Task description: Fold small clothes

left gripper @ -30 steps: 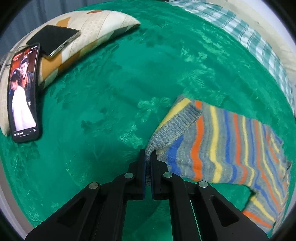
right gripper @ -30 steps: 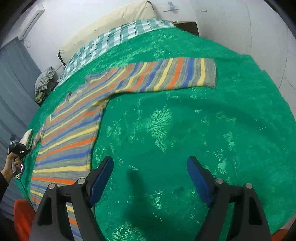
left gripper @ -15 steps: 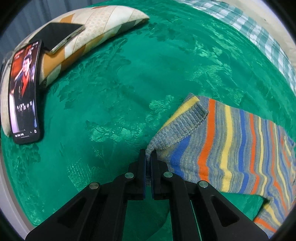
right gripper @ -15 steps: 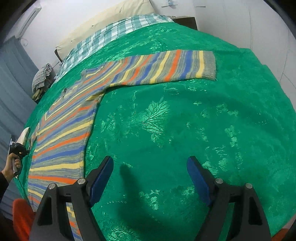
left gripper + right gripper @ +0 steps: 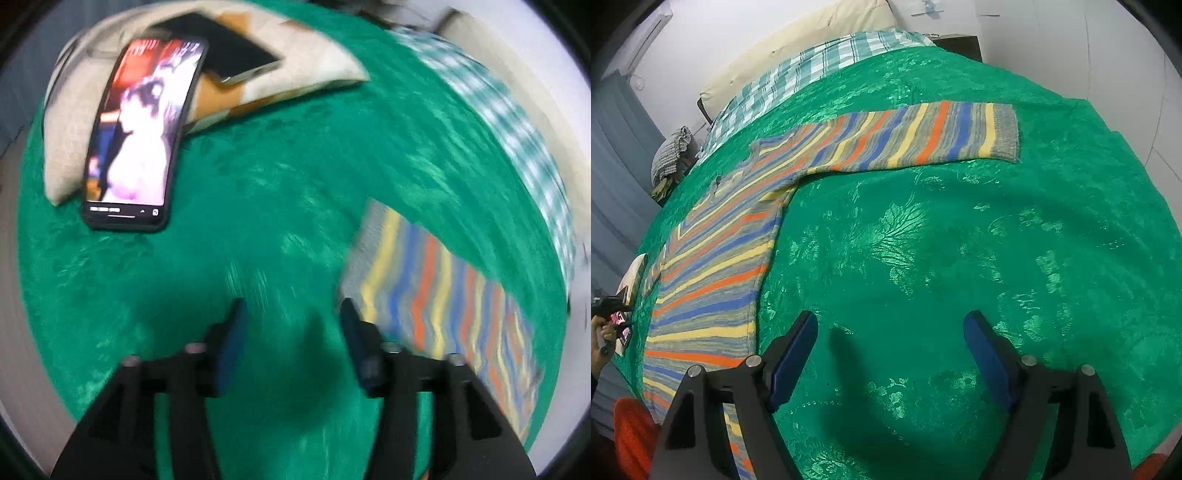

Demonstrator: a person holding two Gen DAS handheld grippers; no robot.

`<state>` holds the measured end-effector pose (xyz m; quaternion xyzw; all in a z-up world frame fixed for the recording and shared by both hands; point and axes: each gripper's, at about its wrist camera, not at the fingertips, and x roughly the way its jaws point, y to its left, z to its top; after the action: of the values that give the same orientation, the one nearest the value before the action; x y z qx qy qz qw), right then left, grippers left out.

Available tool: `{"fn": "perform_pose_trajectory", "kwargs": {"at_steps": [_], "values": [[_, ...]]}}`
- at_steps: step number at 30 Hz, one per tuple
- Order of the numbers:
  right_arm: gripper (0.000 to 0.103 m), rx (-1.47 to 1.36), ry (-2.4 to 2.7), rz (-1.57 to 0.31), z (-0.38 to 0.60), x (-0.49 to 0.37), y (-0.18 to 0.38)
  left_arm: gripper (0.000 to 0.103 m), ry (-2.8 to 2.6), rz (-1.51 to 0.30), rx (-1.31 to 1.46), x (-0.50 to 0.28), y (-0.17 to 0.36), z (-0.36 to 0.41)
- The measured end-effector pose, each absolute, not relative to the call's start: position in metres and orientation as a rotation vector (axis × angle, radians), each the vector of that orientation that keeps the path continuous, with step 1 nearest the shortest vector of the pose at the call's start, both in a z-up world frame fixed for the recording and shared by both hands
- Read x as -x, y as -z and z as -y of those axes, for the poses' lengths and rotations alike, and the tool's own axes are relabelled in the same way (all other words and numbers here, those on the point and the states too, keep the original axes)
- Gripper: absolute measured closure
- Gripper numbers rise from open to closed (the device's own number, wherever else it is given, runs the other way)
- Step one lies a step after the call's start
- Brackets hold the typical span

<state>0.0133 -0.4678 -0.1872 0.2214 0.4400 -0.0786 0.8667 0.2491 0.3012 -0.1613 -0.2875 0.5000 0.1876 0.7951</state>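
A striped sweater (image 5: 713, 280) is spread flat on a bed covered with a green bedspread (image 5: 960, 258). One sleeve (image 5: 923, 136) is stretched out to the side, with its grey cuff (image 5: 1004, 133) lying flat on the green cloth. The body of the sweater runs down along the left side of the right wrist view.

The left claw (image 5: 291, 317) is released: its jaws have just been opening, and nothing is seen between them, only green cloth. The other sleeve (image 5: 436, 295) lies just to the right of this claw, apart from the blue pads (image 5: 231, 347). This view is blurred, so fine details of the sleeve cannot be told.

The right claw (image 5: 890, 339) is held wide open above the bare bedspread, with nothing between its jaws. The sweater's hem lies just beside its left finger.

In the left wrist view, a patterned pillow (image 5: 317, 62) is seen at the top, on the bedspread. A phone (image 5: 136, 136) with a lit screen leans against it, and a second, dark phone (image 5: 225, 51) rests on the pillow.

In the right wrist view, a checked sheet (image 5: 812, 66) and a cream pillow (image 5: 805, 40) are seen at the far end of the bed. A hand (image 5: 600, 339) appears at the left edge, holding the left claw's handle.
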Motion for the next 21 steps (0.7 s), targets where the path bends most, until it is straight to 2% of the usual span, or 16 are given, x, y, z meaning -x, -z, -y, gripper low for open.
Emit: {"fn": "perform_pose_trajectory", "kwargs": {"at_steps": [4, 8, 10, 13, 17, 21], "values": [[0.022, -0.386, 0.139, -0.921, 0.451, -0.013, 0.176, 0.034, -0.172, -1.1, 0.442, -0.216, 0.142, -0.232], [0.022, -0.34, 0.002, -0.935, 0.409, -0.013, 0.16, 0.022, 0.038, -1.119, 0.28, -0.175, 0.138, -0.153], [0.022, -0.329, -0.064, -0.955, 0.385, -0.013, 0.157, 0.02, 0.121, -1.131, 0.217, -0.159, 0.144, -0.115], [0.022, -0.236, -0.143, -1.012, 0.343, -0.015, 0.159, 0.02, 0.188, -1.192, 0.127, -0.127, 0.168, -0.078], [0.022, -0.048, -0.137, -1.254, 0.303, -0.009, 0.195, 0.025, 0.095, -1.397, 0.025, -0.092, 0.219, -0.077], [0.018, 0.03, -0.108, -1.354, 0.297, 0.016, 0.199, 0.028, 0.053, -1.435, -0.058, -0.061, 0.215, -0.093]]}}
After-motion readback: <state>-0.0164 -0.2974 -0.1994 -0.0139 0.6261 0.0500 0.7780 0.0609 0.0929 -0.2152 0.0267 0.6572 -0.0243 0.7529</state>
